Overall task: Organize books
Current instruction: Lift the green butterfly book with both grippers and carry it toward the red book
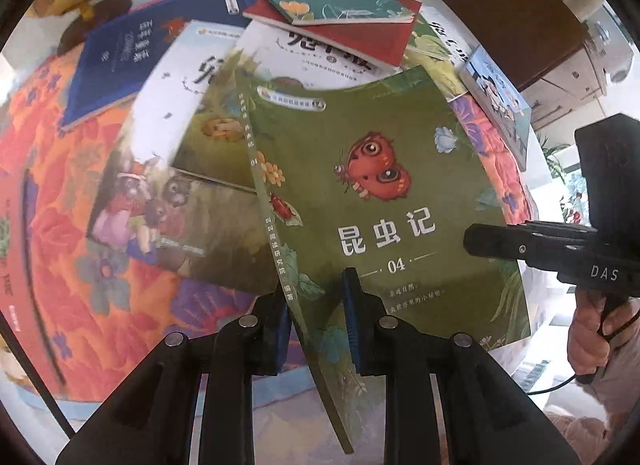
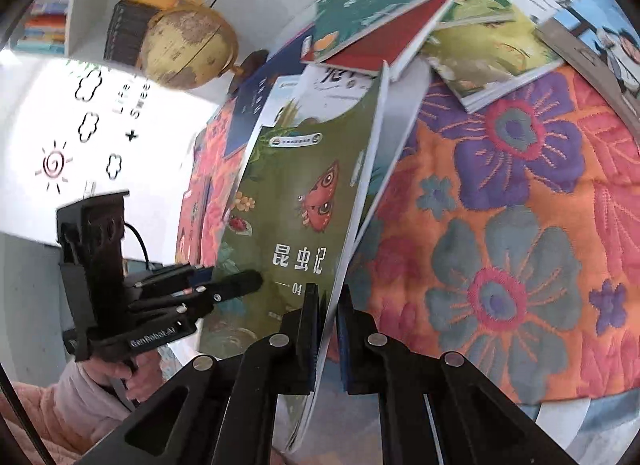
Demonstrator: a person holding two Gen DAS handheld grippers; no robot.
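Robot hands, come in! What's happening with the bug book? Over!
Left tongs shut on green bug book spine. Right tongs shut on its page edge. Book lifted, tilted. Messy book pile beyond, nothing blocking.

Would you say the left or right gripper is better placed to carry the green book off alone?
Left, probably. The left gripper clamps the green book at its spine, the stiff edge; the right gripper pinches only the loose page edge, which could flex.
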